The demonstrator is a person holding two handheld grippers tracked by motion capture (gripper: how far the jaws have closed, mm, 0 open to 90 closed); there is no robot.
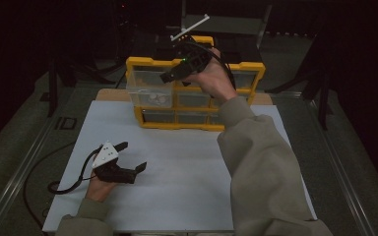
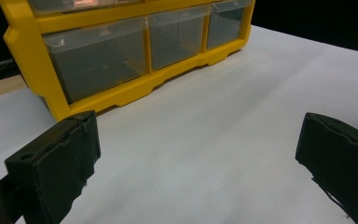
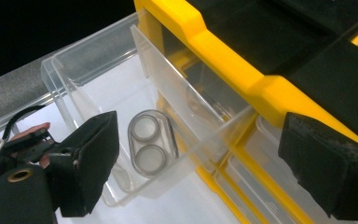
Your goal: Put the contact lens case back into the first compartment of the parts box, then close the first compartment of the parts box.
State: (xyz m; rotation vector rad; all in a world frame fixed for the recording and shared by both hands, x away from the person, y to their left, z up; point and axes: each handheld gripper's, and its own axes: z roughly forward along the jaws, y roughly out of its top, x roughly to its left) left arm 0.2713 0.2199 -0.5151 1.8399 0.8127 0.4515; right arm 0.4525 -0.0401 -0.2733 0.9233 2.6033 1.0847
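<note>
The left gripper rests wide open on the white table, waiting, while the right gripper hangs open above the pulled-out clear drawer to reach the little case.

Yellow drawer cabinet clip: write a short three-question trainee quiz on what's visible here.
1. True or false: the top-left drawer of the yellow cabinet is pulled out.
2. What lies in that drawer? A) screws B) a clear two-well case C) nothing
3. Fill in: the left gripper sits over the white ____, jaws apart.

Key: 1 true; 2 B; 3 sheet. The right gripper, open too, hovers above the drawer.
</note>
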